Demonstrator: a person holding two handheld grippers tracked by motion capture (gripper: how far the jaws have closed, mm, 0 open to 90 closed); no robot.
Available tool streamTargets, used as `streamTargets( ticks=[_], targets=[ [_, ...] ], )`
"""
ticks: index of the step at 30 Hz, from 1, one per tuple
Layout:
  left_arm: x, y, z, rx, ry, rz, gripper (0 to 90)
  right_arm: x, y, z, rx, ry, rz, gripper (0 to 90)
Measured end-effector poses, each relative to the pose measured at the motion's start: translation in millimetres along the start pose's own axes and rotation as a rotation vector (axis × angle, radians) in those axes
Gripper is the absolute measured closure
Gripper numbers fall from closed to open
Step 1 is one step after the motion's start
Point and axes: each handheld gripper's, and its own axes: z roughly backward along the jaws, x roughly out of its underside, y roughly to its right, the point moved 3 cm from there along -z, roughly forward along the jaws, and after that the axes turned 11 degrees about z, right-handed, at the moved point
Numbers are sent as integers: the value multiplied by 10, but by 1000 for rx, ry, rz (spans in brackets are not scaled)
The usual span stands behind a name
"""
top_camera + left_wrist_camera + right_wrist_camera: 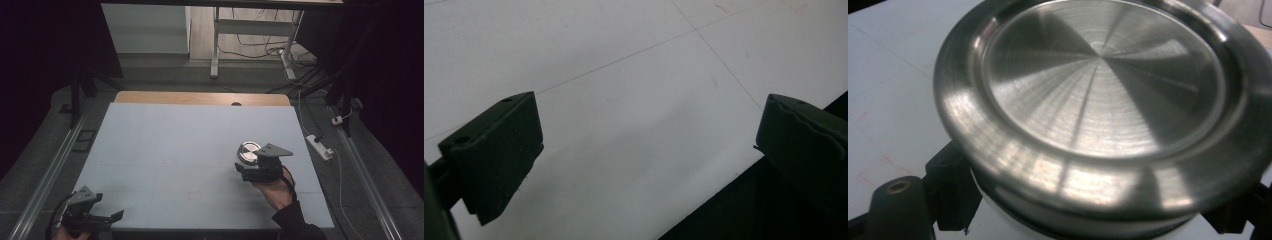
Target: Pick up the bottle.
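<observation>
On the unmarked white table [165,150], the right gripper [248,169] clamps a label-free steel container [1098,115]; the left gripper [644,150] gapes wide.

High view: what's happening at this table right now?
A person holds a gripper in each hand. The right gripper is shut on a round steel lid with a white part beneath it, over the right of the pale table. The left gripper sits open and empty at the near left corner.

wooden table [150,97] topped with a pale blue sheet [190,145], faint grid lines on it. round steel lidded container [248,152] near the right edge of the sheet.
</observation>
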Motion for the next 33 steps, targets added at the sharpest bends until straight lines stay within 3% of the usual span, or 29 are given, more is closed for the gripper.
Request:
streamTargets(
  ticks=[14, 33],
  targets=[
    [0, -1, -3, 4, -4, -1, 0, -245, -385, -247, -114, 26, 49, 151],
    [-5, 1, -11, 3, -9, -6, 0, -411, -799, -496, -189, 14, 131, 151]
  ],
)
